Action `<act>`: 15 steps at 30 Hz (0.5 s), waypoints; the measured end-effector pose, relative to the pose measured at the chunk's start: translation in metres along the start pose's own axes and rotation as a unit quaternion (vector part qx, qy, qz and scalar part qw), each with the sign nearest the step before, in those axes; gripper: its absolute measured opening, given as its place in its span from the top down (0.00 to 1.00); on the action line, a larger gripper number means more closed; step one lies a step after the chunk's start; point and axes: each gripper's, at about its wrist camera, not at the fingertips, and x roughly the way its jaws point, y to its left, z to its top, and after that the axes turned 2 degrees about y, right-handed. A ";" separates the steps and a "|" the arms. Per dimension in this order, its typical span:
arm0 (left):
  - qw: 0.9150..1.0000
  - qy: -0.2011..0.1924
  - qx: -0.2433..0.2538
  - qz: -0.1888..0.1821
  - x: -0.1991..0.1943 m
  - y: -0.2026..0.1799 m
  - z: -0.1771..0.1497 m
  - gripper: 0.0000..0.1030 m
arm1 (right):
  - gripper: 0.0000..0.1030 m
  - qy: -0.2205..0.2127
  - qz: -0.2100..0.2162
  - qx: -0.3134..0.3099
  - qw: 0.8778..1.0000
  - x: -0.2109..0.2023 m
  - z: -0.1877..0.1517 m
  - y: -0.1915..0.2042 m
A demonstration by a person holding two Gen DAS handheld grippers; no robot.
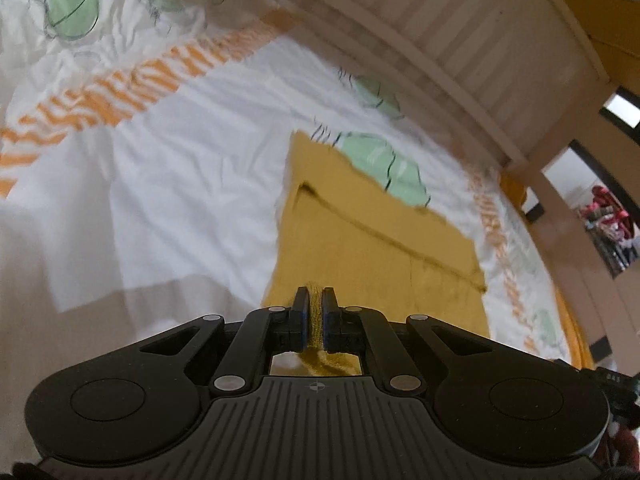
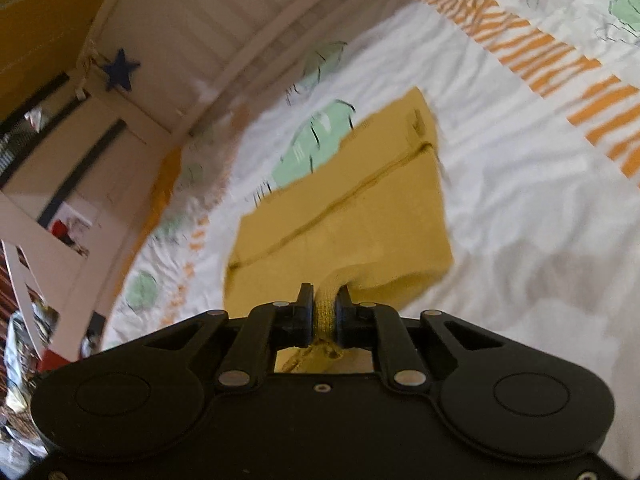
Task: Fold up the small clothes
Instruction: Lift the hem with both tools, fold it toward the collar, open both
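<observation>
The left hand-held gripper point(image 1: 316, 300) and right hand-held gripper point(image 2: 325, 300) each pinch the near edge of the mustard garment point(image 1: 360, 240), whose long axis runs toward 1 o'clock across the bed point(image 1: 180, 160).

The garment point(image 1: 372, 248) is mustard-yellow knit cloth, matt, with a visible ribbed weave where it bunches between the pads. The bed cover point(image 1: 168, 168) is thin white woven cloth, matt and finely creased, printed with orange stripes and pale green shapes. The left gripper point(image 1: 316, 300) and the right gripper point(image 2: 325, 296) are black matt plastic; the left body carries moulded ribs, and both linkages show dull metal pivot pins. The bed frame point(image 1: 472, 40) looks like cream-painted wood with grooved panels and a smooth satin finish.
</observation>
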 end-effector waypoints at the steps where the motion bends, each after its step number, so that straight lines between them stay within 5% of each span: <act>1: 1.000 -0.005 0.003 -0.002 0.002 -0.002 0.006 0.94 | 0.82 -0.004 0.003 0.001 1.000 0.001 0.005 0.000; 15: 0.997 -0.077 0.018 -0.023 0.060 -0.028 0.110 0.94 | 0.82 -0.054 0.017 0.004 0.998 0.065 0.107 0.002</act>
